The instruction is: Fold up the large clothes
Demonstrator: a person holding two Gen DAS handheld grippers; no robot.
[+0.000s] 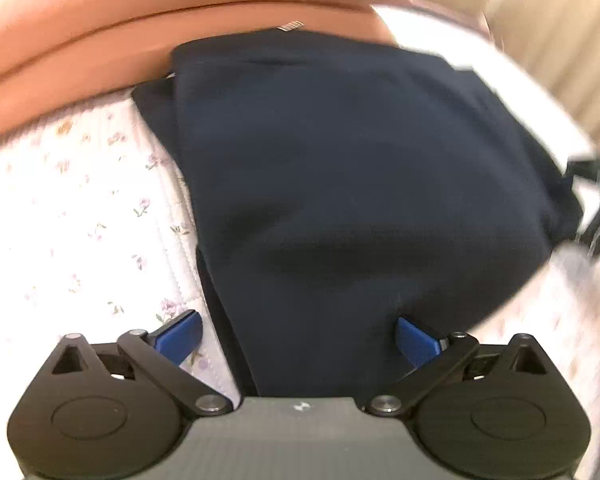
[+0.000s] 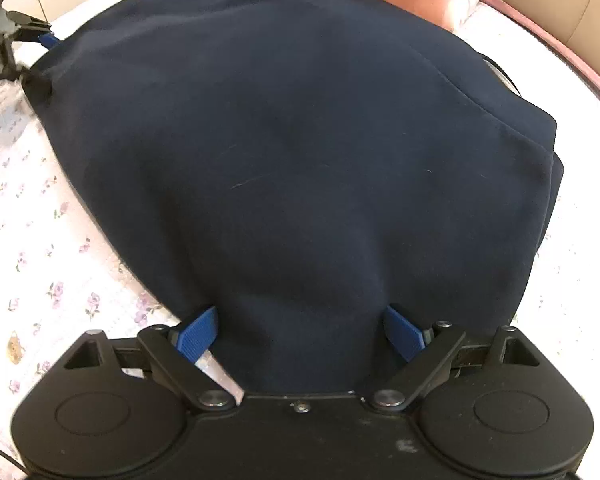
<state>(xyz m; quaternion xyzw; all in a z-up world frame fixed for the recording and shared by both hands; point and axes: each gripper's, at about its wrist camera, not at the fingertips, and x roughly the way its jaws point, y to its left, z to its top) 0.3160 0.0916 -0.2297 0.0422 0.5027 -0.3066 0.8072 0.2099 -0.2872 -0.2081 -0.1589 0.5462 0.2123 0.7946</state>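
The navy garment [image 2: 300, 152], soft and limp, is spread, partly folded, on the floral bed [image 2: 40, 272]. Both the left claw [image 1: 298, 336] and right claw [image 2: 300, 330] are held open astride its near edge, best pinched there through both layers.

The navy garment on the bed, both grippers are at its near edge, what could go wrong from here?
1. Both the left gripper and right gripper are open around the navy garment; closing shallowly may catch only the top layer, so the fold could separate.
2. The floral bedsheet lies right under the edge and might get pinched too.
3. The orange bedding touches the far edge and could snag it.
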